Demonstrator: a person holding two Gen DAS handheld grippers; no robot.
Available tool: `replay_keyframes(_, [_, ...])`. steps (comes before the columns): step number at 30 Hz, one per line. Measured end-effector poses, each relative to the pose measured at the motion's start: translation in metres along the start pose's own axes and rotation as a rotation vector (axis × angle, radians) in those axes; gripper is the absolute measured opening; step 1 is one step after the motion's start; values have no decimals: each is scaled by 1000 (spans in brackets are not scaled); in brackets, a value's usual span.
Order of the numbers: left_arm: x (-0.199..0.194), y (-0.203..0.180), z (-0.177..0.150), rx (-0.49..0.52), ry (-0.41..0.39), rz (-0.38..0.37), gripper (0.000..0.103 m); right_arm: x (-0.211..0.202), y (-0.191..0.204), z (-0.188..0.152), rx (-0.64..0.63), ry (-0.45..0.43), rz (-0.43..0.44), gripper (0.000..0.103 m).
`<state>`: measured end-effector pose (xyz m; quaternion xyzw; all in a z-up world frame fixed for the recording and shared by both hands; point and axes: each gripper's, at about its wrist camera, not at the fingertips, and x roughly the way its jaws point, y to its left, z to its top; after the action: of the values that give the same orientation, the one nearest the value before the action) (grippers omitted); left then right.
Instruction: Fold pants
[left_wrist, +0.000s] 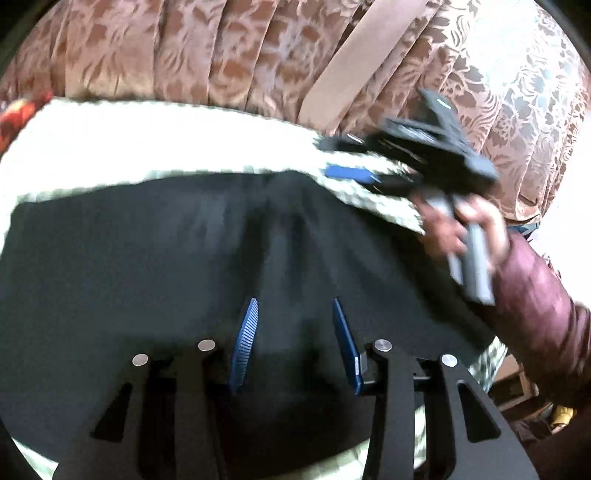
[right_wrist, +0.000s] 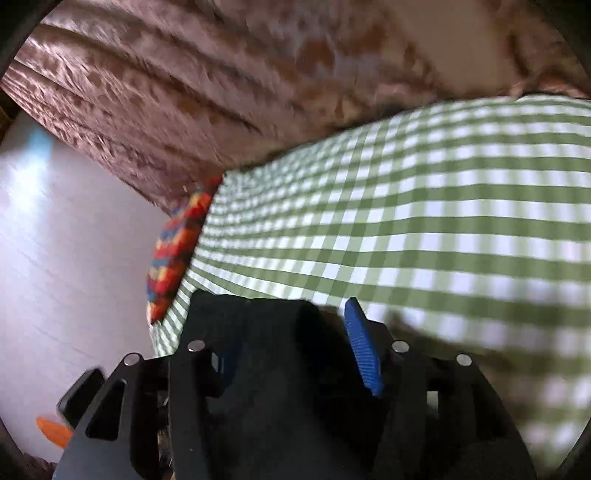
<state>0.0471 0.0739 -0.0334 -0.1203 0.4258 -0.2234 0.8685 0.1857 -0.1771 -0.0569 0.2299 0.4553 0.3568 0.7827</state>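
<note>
Black pants (left_wrist: 184, 258) beneath left hand-held gripper (left_wrist: 293, 314), half-open; right hand-held gripper (right_wrist: 295, 332) pinching pants.

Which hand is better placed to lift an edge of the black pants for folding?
Right, probably. The right gripper sits at the pants' edge beside the checked cloth, fabric bunched between its fingers; the left gripper is over their middle.

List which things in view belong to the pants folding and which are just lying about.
Part of the job: black pants, left gripper, right gripper, checked cloth under the pants.
Just lying about: floral curtain, colourful cushion.
</note>
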Motion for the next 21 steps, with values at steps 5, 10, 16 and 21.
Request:
replay_keyframes(5, [22,25,25,-18,-6,182,41,-22,25,-56,-166,41,-194,23])
replay_keyframes(10, [45,88,16,-212,17,208,41,-12,-10,-87,-120,5,-415,0])
replay_keyframes(16, [40,89,15,-233,24,219,35,-17,-16,-88,-101,-35,-394,0])
replay_keyframes(21, [19,82,6,-271,-26,249,42,-30,11,-99,-142,-47,-415,11])
